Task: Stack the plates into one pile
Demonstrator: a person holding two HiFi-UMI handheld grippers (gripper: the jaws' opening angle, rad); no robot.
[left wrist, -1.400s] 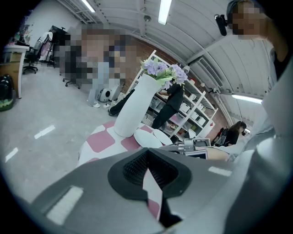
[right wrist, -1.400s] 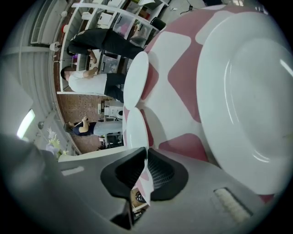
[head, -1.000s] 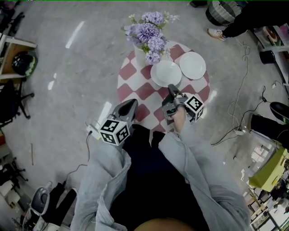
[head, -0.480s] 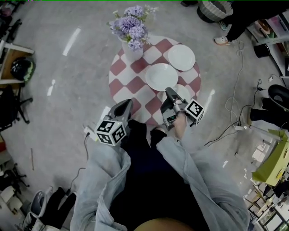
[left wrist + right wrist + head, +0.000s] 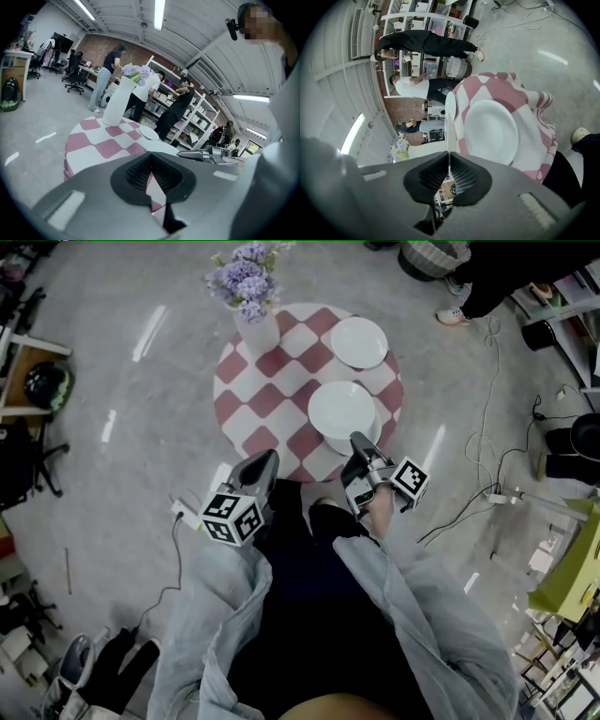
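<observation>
A round table [image 5: 246, 409] with a red and white chequered cloth carries white plates. My right gripper [image 5: 357, 439] is shut on the near rim of one plate [image 5: 342, 411] and holds it level. In the right gripper view that plate [image 5: 449, 117] shows edge-on between the pads of the right gripper [image 5: 449, 157]. Under it a second plate [image 5: 491, 132] lies flat on the cloth, its edge peeking out [image 5: 373, 439] in the head view. A third plate [image 5: 358, 341] sits at the far side. My left gripper [image 5: 266, 457] hangs shut and empty off the table's near edge.
A white vase [image 5: 255, 329] of purple flowers stands at the table's far left. Cables [image 5: 469, 502] run across the floor on the right. A person's shoe [image 5: 452, 289] and legs are beyond the table. Shelves and people fill the background.
The right gripper has drawn its plate away from the far plate toward the table's near edge, over the plate lying there. The left gripper has shifted along with it, still empty.
</observation>
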